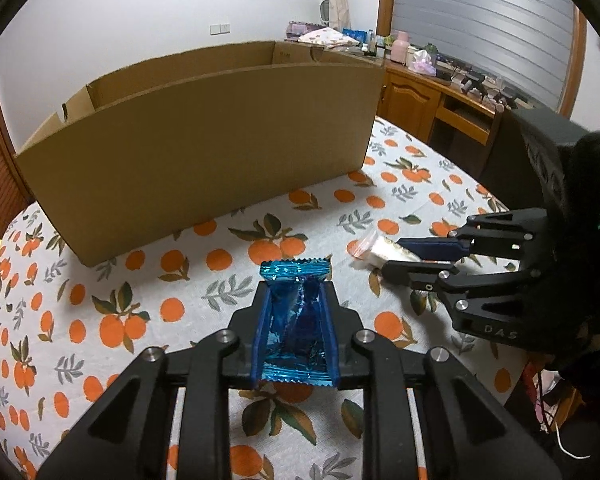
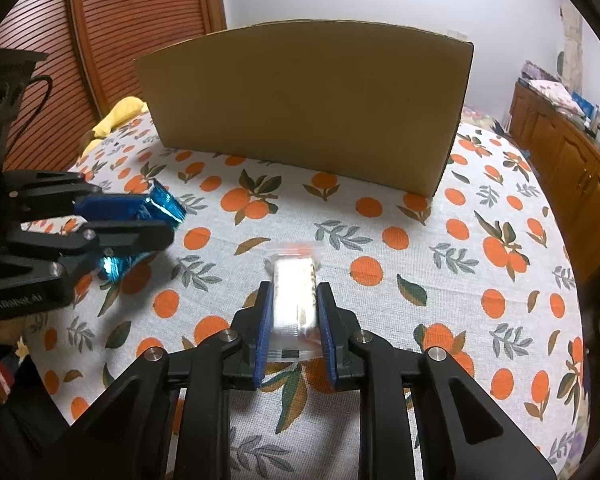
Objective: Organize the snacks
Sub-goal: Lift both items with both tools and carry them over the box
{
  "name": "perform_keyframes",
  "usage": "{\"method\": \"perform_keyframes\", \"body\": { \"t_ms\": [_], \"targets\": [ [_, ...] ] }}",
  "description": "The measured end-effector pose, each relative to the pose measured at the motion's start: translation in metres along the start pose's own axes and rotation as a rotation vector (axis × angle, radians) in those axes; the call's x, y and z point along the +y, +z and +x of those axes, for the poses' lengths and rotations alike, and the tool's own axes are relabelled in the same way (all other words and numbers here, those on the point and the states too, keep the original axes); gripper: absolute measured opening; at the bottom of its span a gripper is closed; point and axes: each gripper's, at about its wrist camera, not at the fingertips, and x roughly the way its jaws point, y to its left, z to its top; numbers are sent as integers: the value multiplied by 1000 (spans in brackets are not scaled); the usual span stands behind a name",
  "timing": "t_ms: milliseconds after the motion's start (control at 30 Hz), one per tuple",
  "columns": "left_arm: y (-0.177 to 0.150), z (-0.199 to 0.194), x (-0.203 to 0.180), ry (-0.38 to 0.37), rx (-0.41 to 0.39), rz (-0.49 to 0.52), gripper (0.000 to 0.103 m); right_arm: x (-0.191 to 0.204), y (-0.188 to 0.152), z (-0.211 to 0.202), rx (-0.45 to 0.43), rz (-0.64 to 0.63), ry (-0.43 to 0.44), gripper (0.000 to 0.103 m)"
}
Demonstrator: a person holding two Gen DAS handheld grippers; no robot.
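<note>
While half blurred, "DAS" on right gripper (image 1: 392, 258).

Left gripper (image 1: 294, 300) angled downward over the table's near edge, pads clamped on a blue wrapper (image 1: 296, 312). Right gripper (image 2: 294, 300) likewise angled, clamped on a white, apparently clear-wrapped snack (image 2: 294, 300). Grippers side by side, apart.

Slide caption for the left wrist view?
Left gripper clamps a blue foil snack before the cardboard box on the orange-print tablecloth.
</note>
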Motion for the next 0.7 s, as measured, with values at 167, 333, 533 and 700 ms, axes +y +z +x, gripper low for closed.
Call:
{"method": "perform_keyframes", "body": {
  "t_ms": [167, 333, 533, 700],
  "targets": [
    [5, -9, 0, 2, -20, 2, 21, -2, -1, -4, -24, 16, 0, 20],
    [9, -16, 2, 6, -36, 2, 21, -4, -2, -8, -52, 27, -4, 20],
    [14, -27, 7, 18, -58, 1, 21, -4, -2, -9, -61, 18, -12, 20],
    [22, -37, 12, 28, -84, 1, 21, -3, 1, -12, -63, 6, -18, 20]
  ]
}}
